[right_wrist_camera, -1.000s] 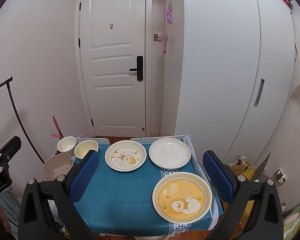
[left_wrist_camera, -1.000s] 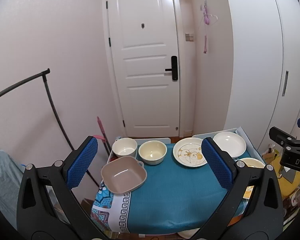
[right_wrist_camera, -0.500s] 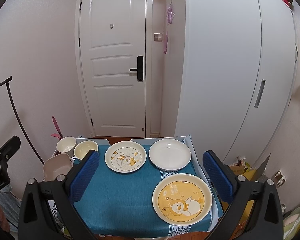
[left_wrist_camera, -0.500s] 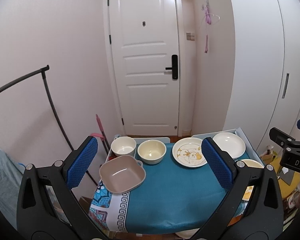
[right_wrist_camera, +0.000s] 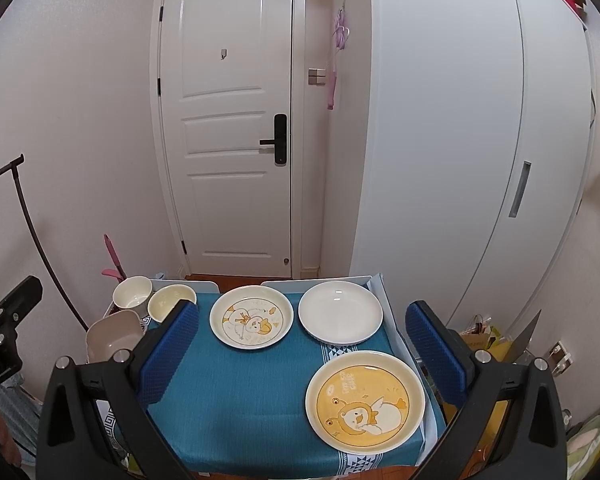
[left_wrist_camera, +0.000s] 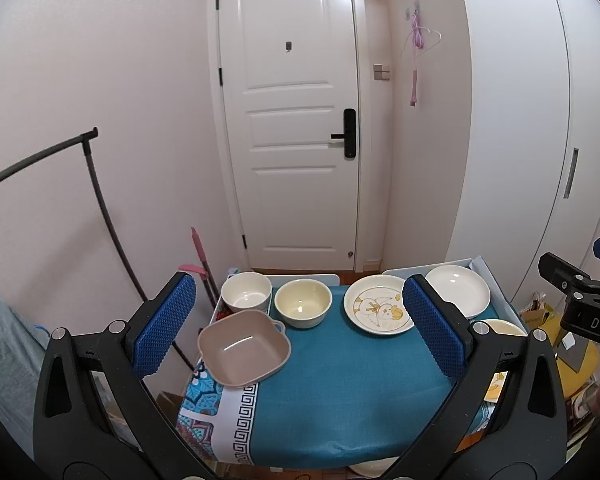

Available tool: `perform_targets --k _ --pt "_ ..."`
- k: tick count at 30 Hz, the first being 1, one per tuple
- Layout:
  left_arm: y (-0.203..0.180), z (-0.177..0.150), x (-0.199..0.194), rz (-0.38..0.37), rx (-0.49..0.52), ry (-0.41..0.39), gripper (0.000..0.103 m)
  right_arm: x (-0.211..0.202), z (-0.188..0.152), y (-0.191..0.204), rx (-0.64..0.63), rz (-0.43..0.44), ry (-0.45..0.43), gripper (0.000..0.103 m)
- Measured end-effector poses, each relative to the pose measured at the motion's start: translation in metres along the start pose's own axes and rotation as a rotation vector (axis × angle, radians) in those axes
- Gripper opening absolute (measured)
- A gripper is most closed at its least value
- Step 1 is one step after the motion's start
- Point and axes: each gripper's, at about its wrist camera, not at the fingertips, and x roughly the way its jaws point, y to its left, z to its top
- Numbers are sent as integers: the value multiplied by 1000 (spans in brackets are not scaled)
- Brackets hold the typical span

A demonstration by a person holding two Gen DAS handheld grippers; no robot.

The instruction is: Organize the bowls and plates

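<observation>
From the left wrist view, the left gripper point(left_wrist_camera: 300, 336) hangs above the near edge of a small table covered by a teal cloth with a patterned white-and-blue border point(left_wrist_camera: 340, 392), its two blue-padded fingers spread wide with nothing between them. On the cloth's left side sits a square taupe plastic bowl with small handles point(left_wrist_camera: 243, 347), nearest of the bowls; behind it at the far left stands a white round ceramic bowl point(left_wrist_camera: 246, 295), and just to the right of that a pale yellow round ceramic bowl point(left_wrist_camera: 303, 308). Farther right lies a white plate with a cartoon duck drawing point(left_wrist_camera: 378, 310), then a plain white plate point(left_wrist_camera: 458, 290) at the far right corner. At the right edge of this view the other gripper's black body shows the white letters "DAS", cut off by the frame. From the right wrist view, the right gripper point(right_wrist_camera: 302, 354) is likewise spread wide and empty over the table's near side. A cream-rimmed yellow plate with a cartoon bear and duck point(right_wrist_camera: 365, 400) lies at the near right; faint pale lettering on it is too small to read. On the black body at the left edge, "obot.AI" can be read.
</observation>
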Motion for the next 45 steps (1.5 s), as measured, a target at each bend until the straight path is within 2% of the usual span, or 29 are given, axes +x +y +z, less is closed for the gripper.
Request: perform_targets --k 15,19,26,30,37,40,43,45 --pt "0 1 2 1 7 0 103 1 7 3 1 -1 0 103" --pt "-3 0 18 -41 23 34 103 7 5 1 10 9 9 103" --pt "-35 -20 85 -221 98 186 103 48 -28 -18 93 -25 137 103" --pt "-77 -42 127 -310 181 297 103 71 -57 -43 142 -82 224 103" --pt "-157 -92 179 -489 265 491 103 102 -114 -106 266 -110 376 102" --pt "-187 -117 205 -535 274 597 102 119 -137 -136 332 -83 435 91" --pt "-214 -139 224 -527 291 672 98 140 -155 -160 365 -57 497 80" --pt "-229 -150 233 -531 289 712 88 156 -167 -175 374 -22 537 67"
